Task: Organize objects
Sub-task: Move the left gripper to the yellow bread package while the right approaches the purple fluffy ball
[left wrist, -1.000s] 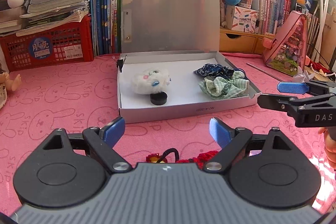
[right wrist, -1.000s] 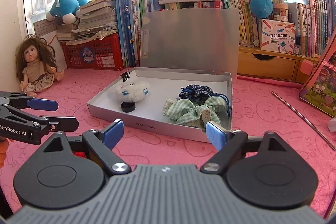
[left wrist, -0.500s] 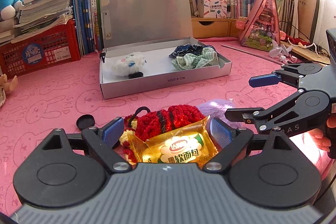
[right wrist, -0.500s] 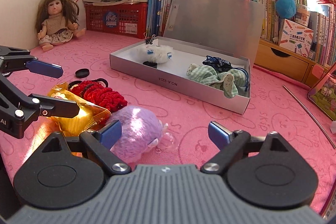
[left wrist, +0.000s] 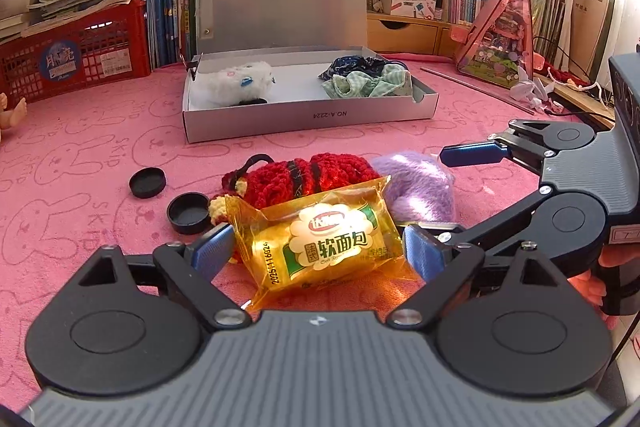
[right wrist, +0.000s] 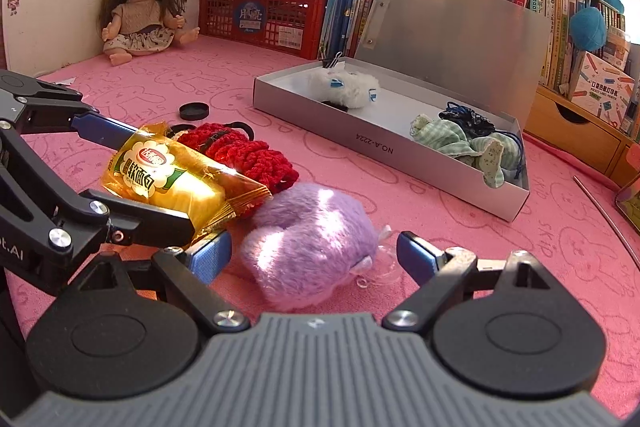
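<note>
- The left claw (left wrist: 318, 253) is spread wide with a yellow bread packet (left wrist: 320, 241) between its blue pads; the near pad looks to touch the wrapper, the far one shows a gap, so nothing is clamped.
- In the right wrist view the same bread packet (right wrist: 168, 181) sits between the left claw's (right wrist: 132, 179) two fingers, resting on the pink table cloth (right wrist: 240, 75).
- The right claw (right wrist: 314, 255) is also released, its pads on either side of a purple plush toy (right wrist: 308, 243) without squeezing it.
- From the left view that purple plush toy (left wrist: 416, 183) lies just right of the packet, with the right claw (left wrist: 440, 195) open around it.
- Just behind the packet and touching it is a red crocheted pouch (left wrist: 304, 177) with a black cord.
- Two black caps lie left of it: one (left wrist: 189, 213) just beside the pouch, the other (left wrist: 147, 181) a little farther left.
- Farther back stands an open silver box (left wrist: 304, 117) with its lid upright.
- Inside it, a white plush toy (left wrist: 242, 83) is at the left end, and a green checked scrunchie (left wrist: 368, 85) with a dark blue scrunchie (left wrist: 352, 65) at the right end.
- A doll (right wrist: 140, 7) sits in the far left corner by a red crate (right wrist: 260, 15), and books line the back.
</note>
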